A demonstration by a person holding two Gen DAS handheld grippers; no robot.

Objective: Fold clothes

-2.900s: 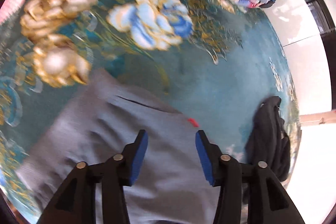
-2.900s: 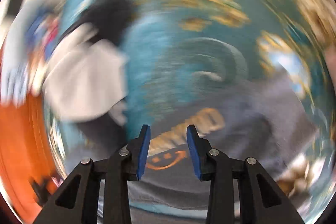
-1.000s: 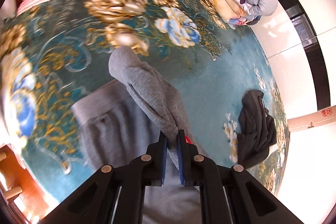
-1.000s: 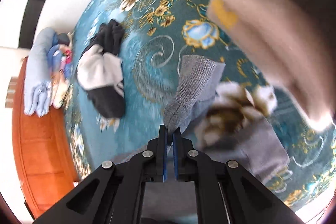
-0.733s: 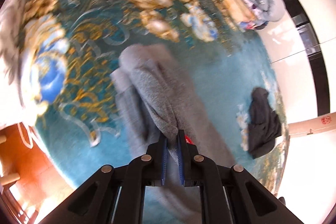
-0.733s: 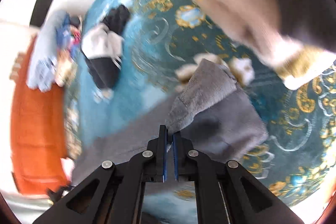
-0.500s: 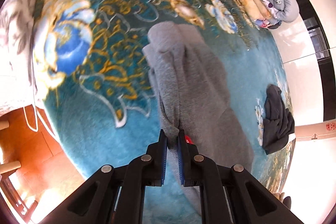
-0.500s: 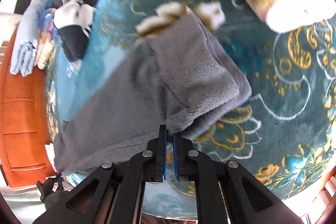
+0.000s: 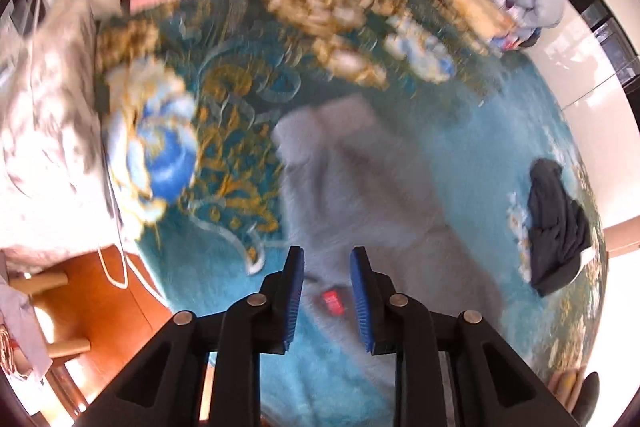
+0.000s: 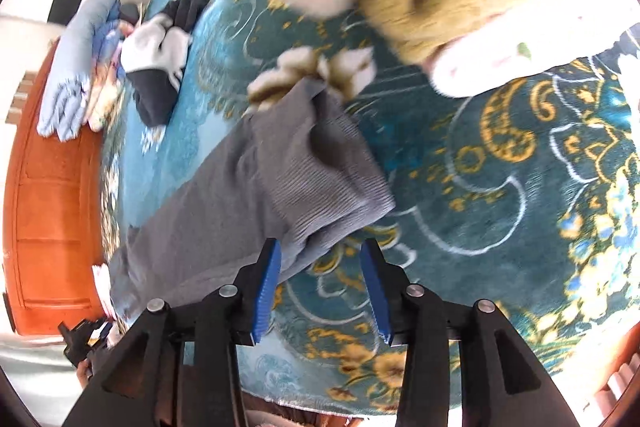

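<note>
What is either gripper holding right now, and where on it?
Nothing. The left gripper and right gripper are both open above the grey knitted garment, which lies folded on the teal floral blanket.

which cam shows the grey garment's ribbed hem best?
Right wrist. The grey garment is sharp there, with the rib texture of its hem visible just ahead of the open right gripper. In the left wrist view it is motion-blurred, showing only its outline and a red tag.

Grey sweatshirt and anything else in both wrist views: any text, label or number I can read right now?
None can be read.
Red tag on the grey sweatshirt, between the open left claw fingers: too blurred to read.
Right wrist view: the sweatshirt shows plain fabric, no print.
</note>
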